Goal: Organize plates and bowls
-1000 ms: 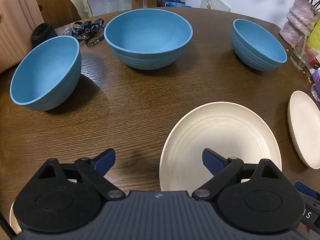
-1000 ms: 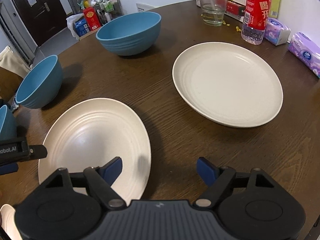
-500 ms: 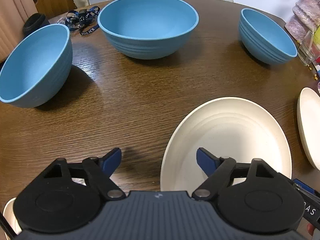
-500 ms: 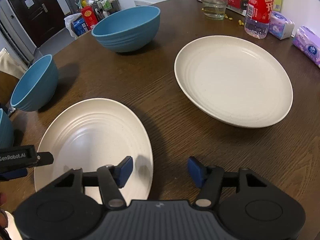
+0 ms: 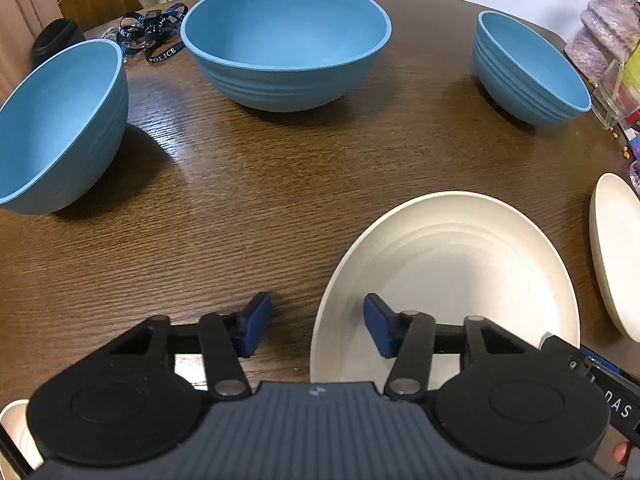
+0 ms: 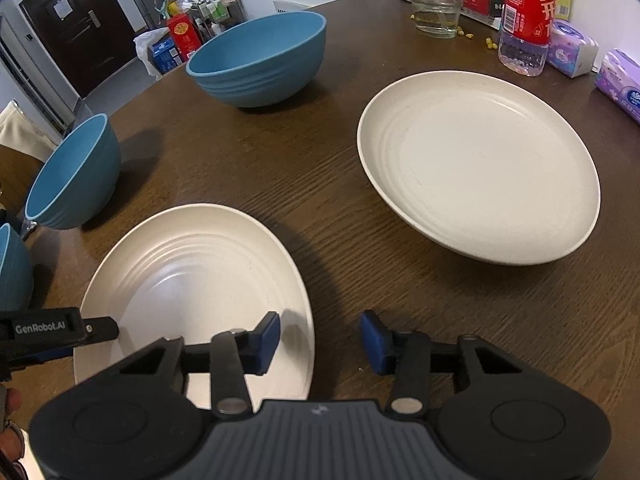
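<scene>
A cream plate (image 5: 460, 276) lies on the brown table near me; it also shows in the right wrist view (image 6: 192, 284). My left gripper (image 5: 316, 328) is open, its fingers astride the plate's left rim, holding nothing. My right gripper (image 6: 320, 338) is open astride the same plate's right rim. A larger cream plate (image 6: 480, 164) lies to the right, seen in the left wrist view (image 5: 616, 252) at the edge. Three blue bowls stand behind: a large one (image 5: 286, 36), one on the left (image 5: 56, 120) and a small one (image 5: 528, 68).
A lanyard (image 5: 156, 32) lies at the far left. A glass (image 6: 434, 4), a red-labelled bottle (image 6: 528, 16) and tissue packs (image 6: 572, 48) stand at the far right. A small cream dish (image 5: 16, 428) sits at the near left edge.
Both grippers have narrowed their openings and moved lower and closer to the near plate's rims. The plates and bowls have not moved.
</scene>
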The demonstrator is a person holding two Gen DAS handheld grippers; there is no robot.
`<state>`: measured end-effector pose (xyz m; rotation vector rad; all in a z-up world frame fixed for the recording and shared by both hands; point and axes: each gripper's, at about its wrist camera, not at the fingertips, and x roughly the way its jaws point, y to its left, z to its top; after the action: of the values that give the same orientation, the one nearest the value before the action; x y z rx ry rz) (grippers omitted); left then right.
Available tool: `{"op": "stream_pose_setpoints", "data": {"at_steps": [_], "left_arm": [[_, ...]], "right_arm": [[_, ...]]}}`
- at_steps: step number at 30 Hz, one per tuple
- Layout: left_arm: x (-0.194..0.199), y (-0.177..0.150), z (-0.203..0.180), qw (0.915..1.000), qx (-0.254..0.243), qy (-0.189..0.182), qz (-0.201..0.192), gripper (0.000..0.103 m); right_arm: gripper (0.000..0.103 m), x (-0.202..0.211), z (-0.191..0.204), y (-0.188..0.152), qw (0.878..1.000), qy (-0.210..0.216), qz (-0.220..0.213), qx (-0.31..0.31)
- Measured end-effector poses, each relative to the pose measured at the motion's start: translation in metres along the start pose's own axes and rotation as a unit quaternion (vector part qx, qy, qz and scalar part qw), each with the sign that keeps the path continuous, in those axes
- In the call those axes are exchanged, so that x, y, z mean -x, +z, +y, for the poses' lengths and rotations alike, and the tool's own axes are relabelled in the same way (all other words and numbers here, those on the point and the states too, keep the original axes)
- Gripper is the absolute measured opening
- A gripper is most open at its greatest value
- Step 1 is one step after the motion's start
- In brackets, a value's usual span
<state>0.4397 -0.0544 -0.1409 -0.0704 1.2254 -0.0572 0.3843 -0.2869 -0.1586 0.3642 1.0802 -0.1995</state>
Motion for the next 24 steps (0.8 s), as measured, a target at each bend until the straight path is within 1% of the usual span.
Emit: {"op": "stream_pose_setpoints", "data": {"at_steps": [1, 2, 4, 5, 6, 12, 18, 24], "left_arm": [[0.0005, 0.0001, -0.0003, 1.0000, 0.000, -0.004, -0.001, 0.042], [0.0003, 0.0005, 0.0000, 1.0000, 0.000, -0.008, -0.001, 0.040], [0.0006, 0.0008, -0.0009, 0.9998, -0.001, -0.021, -0.001, 0.027], [0.0007, 0.0007, -0.0019, 0.9996, -0.002, -0.027, -0.002, 0.024], [0.0007, 0.0004, -0.0034, 0.9997, -0.005, -0.025, -0.003, 0.024], [-0.0006, 0.0002, -0.0061, 0.9995, -0.015, -0.025, -0.011, 0.023], [0.0018, -0.0011, -0.0067, 0.9994, -0.021, -0.025, -0.011, 0.022], [0.0085, -0.0050, -0.0090, 0.9994, -0.019, -0.017, -0.021, 0.022]], "right_arm": [[0.037, 0.0002, -0.0001, 0.0002, 1.000, 0.001, 0.000, 0.000], [0.031, 0.0000, -0.0005, 0.0007, 1.000, 0.002, 0.000, -0.001], [0.023, -0.0003, -0.0019, 0.0012, 1.000, 0.015, 0.002, -0.009], [0.016, -0.0010, -0.0030, 0.0010, 0.999, 0.028, 0.004, -0.015], [0.013, -0.0020, -0.0036, 0.0006, 0.999, 0.038, 0.005, -0.022], [0.013, -0.0025, 0.0001, -0.0008, 0.999, 0.030, -0.007, -0.018], [0.013, -0.0034, 0.0029, 0.0000, 0.999, 0.022, -0.016, -0.018], [0.010, 0.0005, 0.0016, -0.0006, 0.999, 0.029, -0.030, -0.017]]}}
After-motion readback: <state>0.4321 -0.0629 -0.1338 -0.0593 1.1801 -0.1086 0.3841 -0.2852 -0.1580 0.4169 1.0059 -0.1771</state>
